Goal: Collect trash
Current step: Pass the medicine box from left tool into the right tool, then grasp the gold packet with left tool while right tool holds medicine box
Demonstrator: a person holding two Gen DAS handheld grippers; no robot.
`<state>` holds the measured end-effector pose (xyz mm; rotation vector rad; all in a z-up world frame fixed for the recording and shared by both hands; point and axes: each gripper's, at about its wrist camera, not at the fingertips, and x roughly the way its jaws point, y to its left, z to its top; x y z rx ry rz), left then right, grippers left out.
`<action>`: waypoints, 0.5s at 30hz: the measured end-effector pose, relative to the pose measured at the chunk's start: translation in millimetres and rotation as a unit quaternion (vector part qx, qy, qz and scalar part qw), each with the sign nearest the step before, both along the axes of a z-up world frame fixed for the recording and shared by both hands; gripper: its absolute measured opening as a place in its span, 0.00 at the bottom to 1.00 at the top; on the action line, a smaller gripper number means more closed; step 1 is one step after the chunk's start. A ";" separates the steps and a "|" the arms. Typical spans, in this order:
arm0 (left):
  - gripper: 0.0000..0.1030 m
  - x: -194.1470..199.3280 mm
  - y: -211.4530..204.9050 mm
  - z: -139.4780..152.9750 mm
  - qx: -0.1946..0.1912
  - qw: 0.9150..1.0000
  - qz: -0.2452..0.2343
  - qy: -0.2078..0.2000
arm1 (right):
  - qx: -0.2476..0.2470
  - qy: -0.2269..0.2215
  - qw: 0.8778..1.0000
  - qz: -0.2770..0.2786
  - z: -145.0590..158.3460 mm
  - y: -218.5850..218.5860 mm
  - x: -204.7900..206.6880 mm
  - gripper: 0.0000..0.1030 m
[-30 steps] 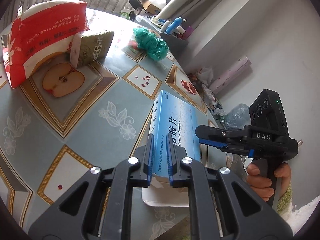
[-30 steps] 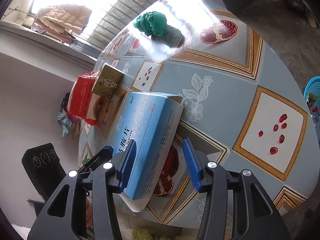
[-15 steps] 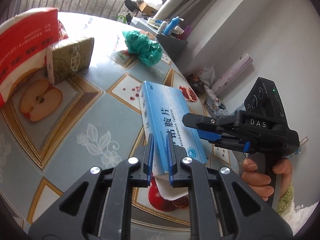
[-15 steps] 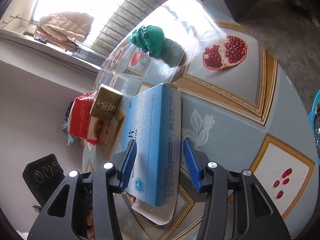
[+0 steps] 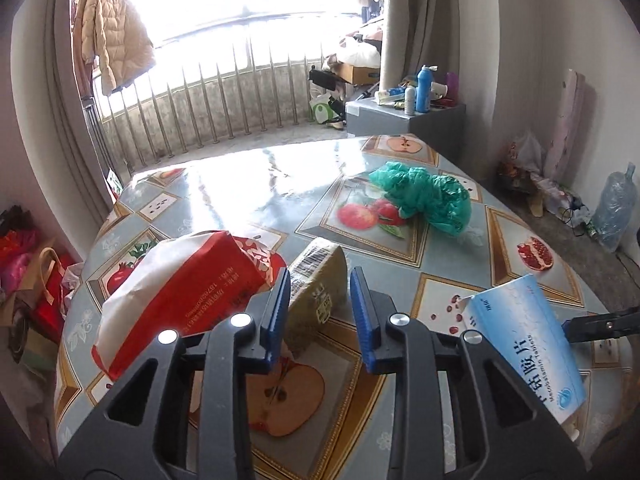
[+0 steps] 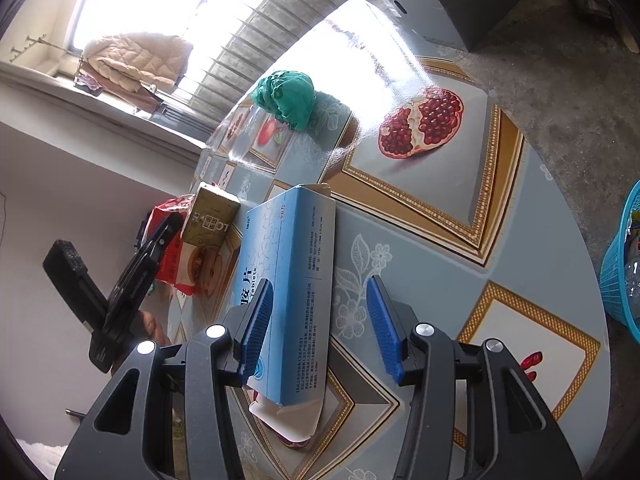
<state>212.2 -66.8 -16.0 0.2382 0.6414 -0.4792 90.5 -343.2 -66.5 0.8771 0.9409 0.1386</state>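
Right tongs: right gripper (image 6: 319, 282) stands with its jaws wide apart and straddles the blue tablet box (image 6: 288, 264). The left-hand pad lies against the box's broad printed face, while the other pad is clear of it, so nothing is clamped.
Left tongs: left gripper (image 5: 320, 276) is also spread and holds nothing. It aims at the olive carton (image 5: 316, 258), which sits just ahead between its fingers.
Task's thing: the blue tablet box (image 5: 520, 352) sits tilted at the near edge of the table (image 5: 224, 200). I cannot tell whether its lower flap rests on the cloth.
Long axis: it runs straight ahead along the right fingers, so they would close across the thin side.
Offset: the box sits towards the left-hand pad, and most of the gap is on the other side.
Nearer hand: the right, by far. In the left wrist view the box lies well off to the side.
Likely drop: the turquoise basket (image 6: 620, 264), beyond the table's right edge.
Other trash: red tissue pack (image 5: 188, 292) touching the carton, and a green bag (image 5: 424, 200) farther back.
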 end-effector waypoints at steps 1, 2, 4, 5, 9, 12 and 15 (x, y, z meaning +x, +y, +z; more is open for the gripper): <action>0.28 4.0 0.4 -2.5 0.002 1.000 0.006 0.007 | 0.000 -0.001 1.000 0.001 0.2 0.0 0.0 0.47; 0.28 6.4 1.9 -3.8 0.001 1.000 0.009 0.015 | -0.002 -0.001 1.000 0.002 -0.4 -1.7 -1.6 0.47; 0.28 5.4 1.2 -4.7 -0.007 1.000 0.004 0.017 | -0.001 -0.002 1.000 0.003 -0.6 -3.3 -2.7 0.47; 0.28 3.0 1.9 -4.3 -0.013 1.000 -0.003 0.022 | 0.001 -0.003 1.000 0.002 -1.1 -4.4 -3.8 0.47; 0.28 -7.8 6.9 -3.7 -0.075 0.990 -0.067 0.099 | 0.003 -0.005 1.000 0.001 -1.4 -7.2 -7.2 0.47; 0.28 -18.2 11.3 -3.1 -0.110 0.981 -0.097 0.130 | 0.001 -0.004 1.000 -0.002 -0.5 -8.4 -10.0 0.47; 0.30 -24.2 15.0 4.0 -0.107 0.985 -0.095 0.094 | 0.002 -0.007 1.000 -0.001 2.2 -8.1 -14.6 0.47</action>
